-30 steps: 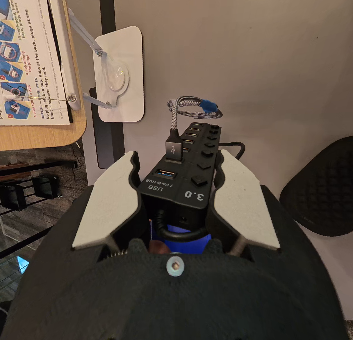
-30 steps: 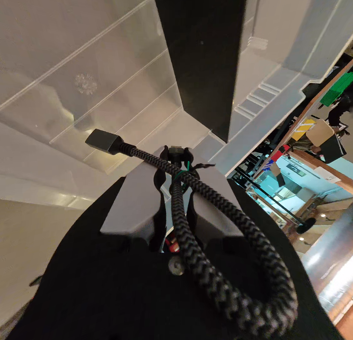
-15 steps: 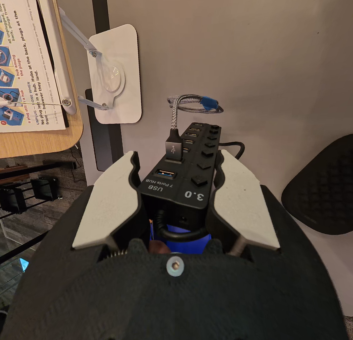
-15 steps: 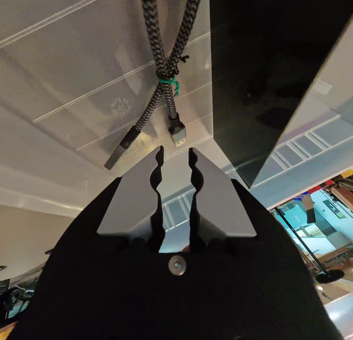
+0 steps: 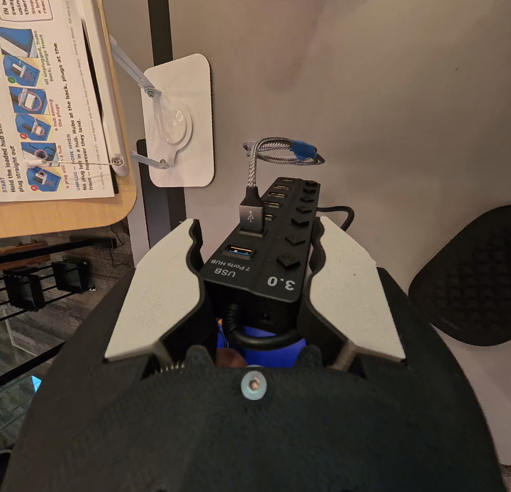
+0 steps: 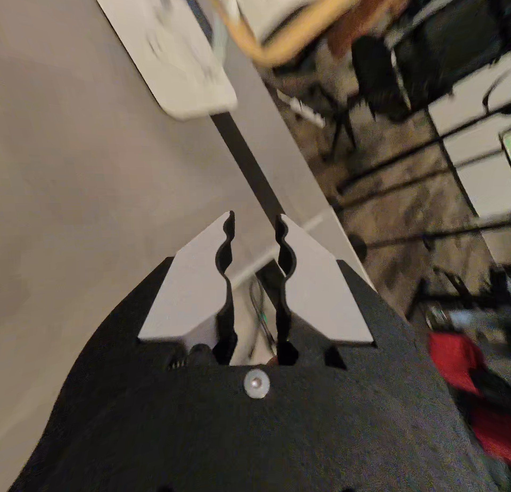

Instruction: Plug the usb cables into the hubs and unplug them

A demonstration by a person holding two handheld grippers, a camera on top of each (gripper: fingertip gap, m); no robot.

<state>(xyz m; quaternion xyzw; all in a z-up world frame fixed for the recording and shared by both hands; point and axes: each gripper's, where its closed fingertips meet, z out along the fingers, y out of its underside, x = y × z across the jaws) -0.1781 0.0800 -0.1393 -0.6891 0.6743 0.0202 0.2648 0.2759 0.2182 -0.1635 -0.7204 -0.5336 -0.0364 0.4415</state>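
Clamping the black hub (image 5: 265, 257), the left gripper (image 5: 255, 224) steadied it; the right gripper (image 6: 255, 218), apart and empty, likely needed the silver plug (image 5: 251, 216) at twelve o'clock next.

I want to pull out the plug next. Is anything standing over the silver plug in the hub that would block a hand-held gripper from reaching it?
Nothing visible does. The silver plug stands upright in the black hub, with only its own braided cable looping behind it. The right hand-held gripper is open and empty, but its view does not show the plug.
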